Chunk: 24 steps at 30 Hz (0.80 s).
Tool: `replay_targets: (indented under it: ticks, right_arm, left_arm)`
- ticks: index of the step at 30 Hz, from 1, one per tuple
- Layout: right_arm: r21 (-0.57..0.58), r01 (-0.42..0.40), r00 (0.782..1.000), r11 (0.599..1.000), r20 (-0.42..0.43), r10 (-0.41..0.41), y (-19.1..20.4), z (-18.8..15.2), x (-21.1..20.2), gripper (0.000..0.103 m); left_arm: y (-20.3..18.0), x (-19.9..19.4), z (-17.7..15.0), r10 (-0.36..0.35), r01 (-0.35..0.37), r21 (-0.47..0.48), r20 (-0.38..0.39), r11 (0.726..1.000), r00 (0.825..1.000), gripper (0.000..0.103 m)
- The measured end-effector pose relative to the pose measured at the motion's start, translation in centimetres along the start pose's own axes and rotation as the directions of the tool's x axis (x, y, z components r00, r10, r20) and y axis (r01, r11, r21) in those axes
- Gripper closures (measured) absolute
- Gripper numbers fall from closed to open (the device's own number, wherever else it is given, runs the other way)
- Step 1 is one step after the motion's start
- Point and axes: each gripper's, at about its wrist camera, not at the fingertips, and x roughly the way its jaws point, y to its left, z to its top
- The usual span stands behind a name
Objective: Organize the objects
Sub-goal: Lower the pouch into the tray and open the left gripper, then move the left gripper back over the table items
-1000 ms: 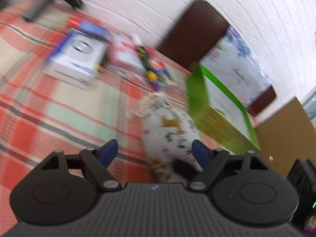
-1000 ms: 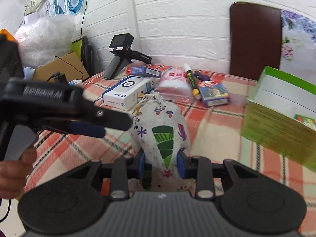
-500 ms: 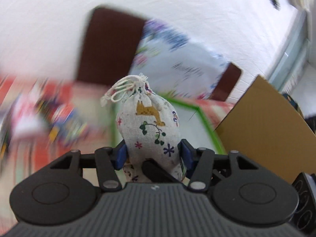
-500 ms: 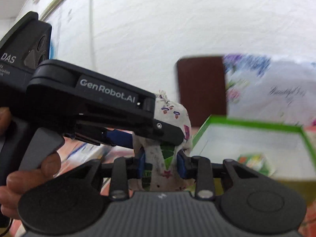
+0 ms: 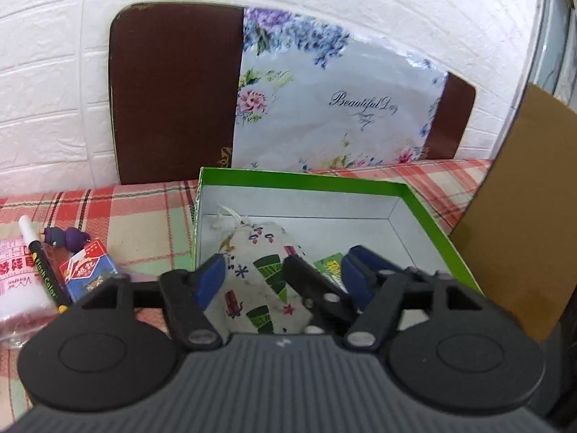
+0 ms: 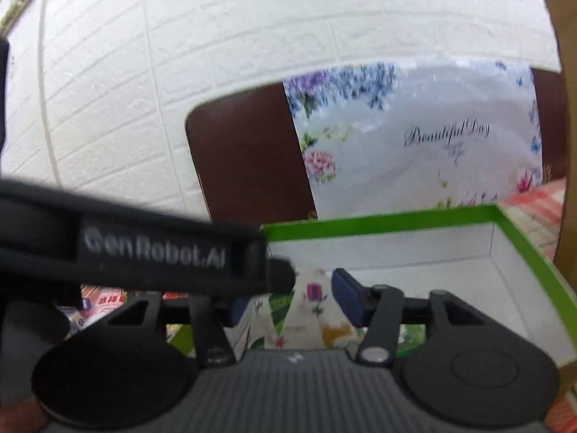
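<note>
Drop-off step: both tongs, left [image 5: 283, 278] and right [image 6: 288, 297], have just been opening, releasing the printed pouch [image 5: 261, 270] into the green box [image 5: 306, 178]. Next, back both clear and fetch the marker [image 5: 38, 263] at left.

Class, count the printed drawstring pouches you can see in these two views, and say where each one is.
1. The printed drawstring pouch lies inside the green box, between the opened fingers of both hand-held grippers. A second could be hidden behind the gripper bodies.
</note>
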Motion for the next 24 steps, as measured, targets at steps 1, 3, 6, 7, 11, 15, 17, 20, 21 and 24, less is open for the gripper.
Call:
replay_targets:
  ticks: [1,3,6,7,11,15,17,20,21,24]
  right_arm:
    - [-0.009,-0.006,1.000,1.000,0.009,0.006,0.0,-0.1,-0.7,0.048]
    - [-0.020,-0.007,1.000,1.000,0.029,0.007,0.4,-0.3,-2.6,0.048]
    - [-0.034,0.008,0.999,0.999,0.048,-0.007,1.1,-1.4,-5.7,0.048]
    - [-0.040,0.010,0.999,0.999,0.049,-0.008,1.3,-1.8,-6.4,0.048]
    - [-0.090,-0.003,1.000,0.996,0.020,0.005,2.5,-3.5,-8.1,0.047]
    - [-0.104,-0.032,0.998,0.994,-0.059,0.025,4.0,-4.5,-7.8,0.047]
    - [-0.115,-0.054,0.994,0.992,-0.098,0.043,5.2,-5.0,-7.7,0.047]
    - [-0.152,-0.094,0.988,0.984,-0.136,0.073,7.3,-5.8,-7.4,0.047]
    - [-0.169,-0.105,0.986,0.980,-0.144,0.081,8.1,-6.0,-7.3,0.047]
    - [-0.212,-0.141,0.979,0.967,-0.175,0.105,10.4,-6.7,-7.0,0.045]
  left_arm:
    - [-0.1,-0.4,0.0,-0.006,0.006,0.004,0.002,1.000,1.000,0.024]
    - [-0.6,-1.8,-0.4,-0.011,0.010,0.020,0.021,1.000,1.000,0.025]
    - [-1.1,-4.2,-1.5,0.034,-0.038,0.067,0.072,0.997,0.997,0.025]
    - [-1.0,-4.9,-1.8,0.039,-0.044,0.065,0.079,0.997,0.996,0.025]
    - [0.3,-6.8,-3.6,0.094,-0.097,0.041,0.063,0.994,0.994,0.025]
    - [2.4,-7.4,-5.6,0.204,-0.204,0.025,0.010,0.979,0.979,0.025]
    - [3.9,-7.6,-6.6,0.249,-0.249,0.006,-0.018,0.969,0.968,0.025]
    - [6.4,-8.0,-8.0,0.305,-0.307,-0.033,-0.054,0.951,0.951,0.025]
    - [7.3,-8.3,-8.5,0.321,-0.324,-0.047,-0.061,0.945,0.945,0.025]
    - [9.6,-9.3,-9.5,0.357,-0.362,-0.084,-0.072,0.928,0.932,0.025]
